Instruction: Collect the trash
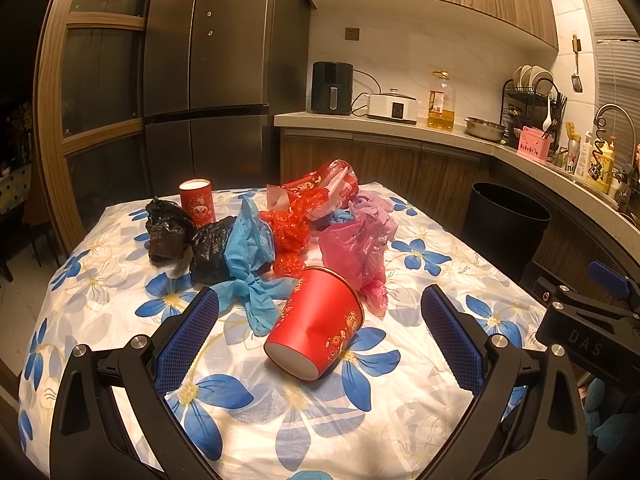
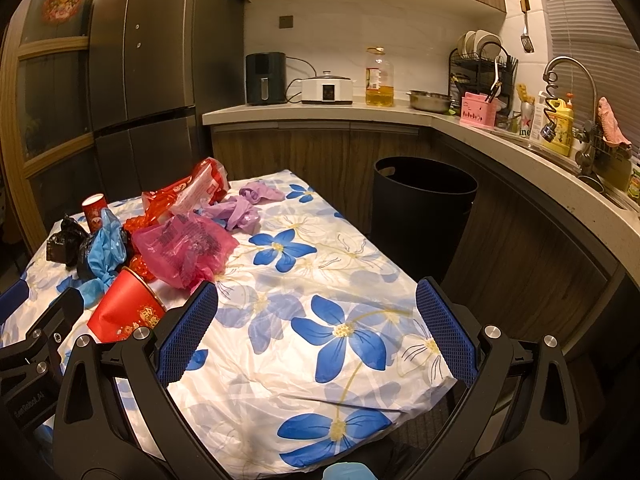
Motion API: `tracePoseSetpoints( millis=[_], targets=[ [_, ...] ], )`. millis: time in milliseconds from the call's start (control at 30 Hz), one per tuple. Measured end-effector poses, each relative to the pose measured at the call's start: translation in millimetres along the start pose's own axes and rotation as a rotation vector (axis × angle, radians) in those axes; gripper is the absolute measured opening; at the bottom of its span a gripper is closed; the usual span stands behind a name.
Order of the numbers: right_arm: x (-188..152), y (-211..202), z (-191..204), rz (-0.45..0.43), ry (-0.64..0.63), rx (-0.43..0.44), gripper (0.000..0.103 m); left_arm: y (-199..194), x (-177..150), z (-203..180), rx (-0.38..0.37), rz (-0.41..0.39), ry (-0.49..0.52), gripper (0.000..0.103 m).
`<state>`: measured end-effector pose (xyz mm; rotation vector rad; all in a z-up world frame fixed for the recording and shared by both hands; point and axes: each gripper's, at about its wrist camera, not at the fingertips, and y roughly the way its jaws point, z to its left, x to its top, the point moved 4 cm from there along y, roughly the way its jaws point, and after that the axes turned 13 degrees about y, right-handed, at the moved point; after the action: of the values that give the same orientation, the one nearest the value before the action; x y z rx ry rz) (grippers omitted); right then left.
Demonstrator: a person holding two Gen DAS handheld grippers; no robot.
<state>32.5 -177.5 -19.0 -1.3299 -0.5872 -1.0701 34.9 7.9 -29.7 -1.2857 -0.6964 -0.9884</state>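
My left gripper (image 1: pixel 320 328) hangs over the surface (image 1: pixel 400 408) with its jaws spread wide and nothing between them. Directly ahead of it, lying on its side between the lines of the two fingers, is a red paper cup (image 1: pixel 316 324), base turned toward me and mouth pointing away. Just beyond the cup sits the trash pile: a blue plastic bag (image 1: pixel 248 256) ahead and to the left, touching a crumpled black bag (image 1: pixel 210 252); a pink plastic bag (image 1: pixel 354 248) ahead and slightly right, right up against the cup's rim; red crinkled wrapping (image 1: pixel 290 232) behind those. Further ahead on the left a second black bag (image 1: pixel 166 232) lies beside an upright red can (image 1: pixel 197 202) (its lid end faces up).

My right gripper (image 2: pixel 316 328) is likewise fully open and empty, over a bare stretch of the flowered cloth (image 2: pixel 336 336). From it, the red paper cup lies off to the left, just outside the left finger, with the pink bag ahead-left and some purple plastic (image 2: pixel 240 204) further ahead. A black trash bin (image 2: pixel 424 208) stands on the floor well ahead and slightly right, past the far edge of the surface.
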Motion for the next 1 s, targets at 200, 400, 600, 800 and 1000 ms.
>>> tracePoseSetpoints(
  millis=[200, 400, 600, 800, 1000],
  targets=[
    [1, 2, 1, 0.006, 0.0, 0.001, 0.098, 0, -1, 0, 0.001, 0.004, -0.002, 0.097],
    [2, 5, 1, 0.011, -0.004, 0.009, 0.098, 1, -1, 1, 0.001, 0.004, -0.004, 0.097],
    [-1, 9, -1, 0.016, -0.004, 0.015, 0.098, 2, -1, 1, 0.005, 0.006, -0.007, 0.097],
    [-6, 15, 0, 0.026, -0.011, 0.038, 0.098, 7, -4, 9, 0.037, 0.002, -0.02, 0.097],
    [-13, 25, 7, 0.022, -0.029, 0.087, 0.098, 15, -10, 27, 0.08, 0.013, -0.047, 0.097]
  ],
)
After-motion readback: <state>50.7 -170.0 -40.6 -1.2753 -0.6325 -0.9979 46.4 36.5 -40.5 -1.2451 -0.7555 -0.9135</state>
